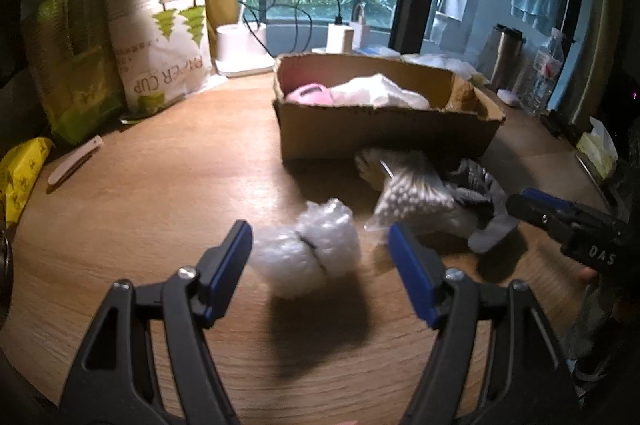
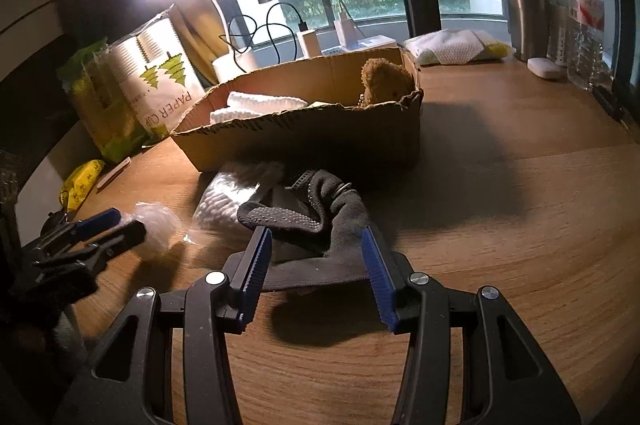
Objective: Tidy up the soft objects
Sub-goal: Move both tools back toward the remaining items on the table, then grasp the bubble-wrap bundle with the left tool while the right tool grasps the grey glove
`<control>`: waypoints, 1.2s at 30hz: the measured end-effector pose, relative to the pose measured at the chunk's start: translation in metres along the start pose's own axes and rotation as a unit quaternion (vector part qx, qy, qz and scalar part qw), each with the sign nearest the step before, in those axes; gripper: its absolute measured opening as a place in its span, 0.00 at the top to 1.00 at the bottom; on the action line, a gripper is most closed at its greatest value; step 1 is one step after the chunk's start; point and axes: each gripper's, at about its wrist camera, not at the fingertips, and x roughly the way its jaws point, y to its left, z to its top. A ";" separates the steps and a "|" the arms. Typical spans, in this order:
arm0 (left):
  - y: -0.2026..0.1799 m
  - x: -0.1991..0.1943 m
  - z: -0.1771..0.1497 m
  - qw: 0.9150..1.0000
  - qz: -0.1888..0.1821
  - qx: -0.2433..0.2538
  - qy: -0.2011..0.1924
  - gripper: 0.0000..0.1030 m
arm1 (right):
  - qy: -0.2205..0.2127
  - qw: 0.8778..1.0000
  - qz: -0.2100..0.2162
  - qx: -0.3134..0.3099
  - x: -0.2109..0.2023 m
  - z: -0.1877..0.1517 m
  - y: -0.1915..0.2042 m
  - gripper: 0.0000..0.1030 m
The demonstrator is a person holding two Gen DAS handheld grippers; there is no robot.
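A bubble-wrap bundle (image 1: 310, 250) lies on the wooden table just ahead of my open left gripper (image 1: 320, 245), between its fingertips. It also shows in the right wrist view (image 2: 158, 225). A grey dotted glove (image 2: 320, 221) lies in front of the cardboard box (image 2: 320, 141), and my open right gripper (image 2: 316, 253) straddles its cuff. A clear bag of white material (image 1: 416, 197) lies beside the glove (image 1: 480, 193). The box (image 1: 380, 133) holds a pink item (image 1: 310, 93), white cloth (image 1: 380, 91) and a brown plush toy (image 2: 386, 79).
Paper cup packs (image 1: 168, 41) and a green bag (image 1: 68, 57) stand at the back left. A yellow packet (image 1: 20, 173) and a small stick (image 1: 74, 159) lie at the left. A lamp base (image 1: 242, 49), chargers, a steel tumbler (image 2: 526, 13) and a water bottle (image 2: 584, 25) stand behind.
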 end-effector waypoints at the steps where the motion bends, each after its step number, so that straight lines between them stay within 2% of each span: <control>1: 0.001 0.002 0.000 1.000 0.002 0.001 0.003 0.30 | 0.000 1.000 0.000 0.000 0.001 0.001 -0.001 0.52; 8: 0.004 0.025 -0.008 0.999 0.003 -0.001 0.036 0.30 | 0.010 1.000 -0.009 0.011 0.012 0.003 -0.010 0.52; 18: 0.001 0.040 -0.012 0.999 -0.002 -0.002 0.052 0.30 | 0.043 0.999 -0.025 0.009 0.031 0.001 -0.011 0.52; 24: 0.000 0.039 -0.013 0.999 -0.007 0.002 0.045 0.31 | 0.053 0.998 -0.029 -0.005 0.035 0.000 -0.007 0.76; 27: -0.001 0.038 -0.013 0.999 -0.013 0.004 0.046 0.43 | 0.048 0.998 -0.028 -0.007 0.033 -0.001 -0.007 0.80; 36: -0.008 0.025 -0.012 0.999 -0.031 0.014 0.033 0.48 | 0.012 1.000 -0.026 -0.012 0.009 0.003 -0.004 0.83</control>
